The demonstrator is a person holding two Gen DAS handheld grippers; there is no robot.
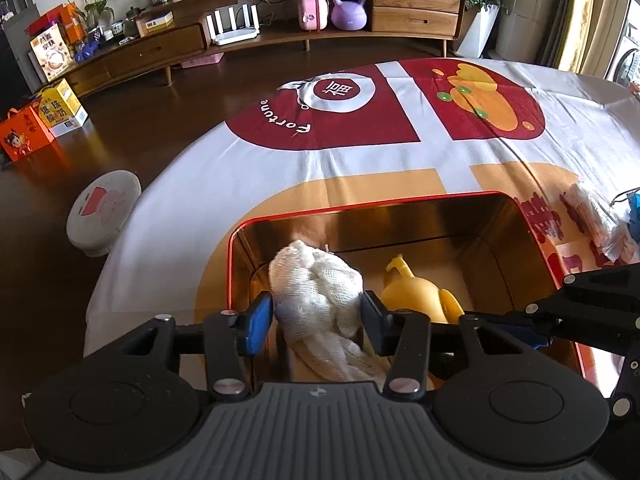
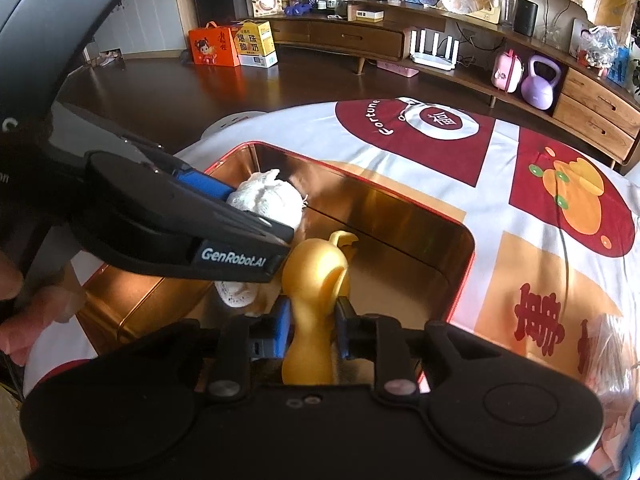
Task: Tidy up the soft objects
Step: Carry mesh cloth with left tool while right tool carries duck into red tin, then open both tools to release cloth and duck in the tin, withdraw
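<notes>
Cloth (image 1: 320, 292): white gauzy bundle, pinched between the blue pads of the left tongs (image 1: 318, 312), hung over the left end of the tin (image 1: 230, 264), tail trailing back under the tool.
Duck (image 2: 316, 304): yellow rubber thing, squeezed at the body by the right tongs (image 2: 312, 328), neck and head poked forward into the tin.
Tin: gold inside, red rim, sat on the printed tablecloth (image 1: 200, 184); looked bare on the floor apart from what was being lowered in.
Left tongs state: closed on the cloth, pads pressed into both sides.
Right tongs state: closed on the duck, pads tight against it.
Risk 1: tools bumping. Crossed close over the same tin, left tongs right above and beside the duck's head in the right view, so a careless drop could've knocked one into the other.
Risk 2: cloth snagging. Loose tail could've caught on the rim or draped outside on release.
Risk 3: duck popping out. Rubbery and rounded, squeezed hard, might've sprung sideways on letting go.
Risk 4: tin sliding on the wrinkly cloth if a tool caught the wall.
Left pose: angled forward and down over the tin's left half.
Right pose: low at the near wall, pointed into the middle.
Bag (image 1: 600, 220): crinkly plastic, off to the right, well apart.
</notes>
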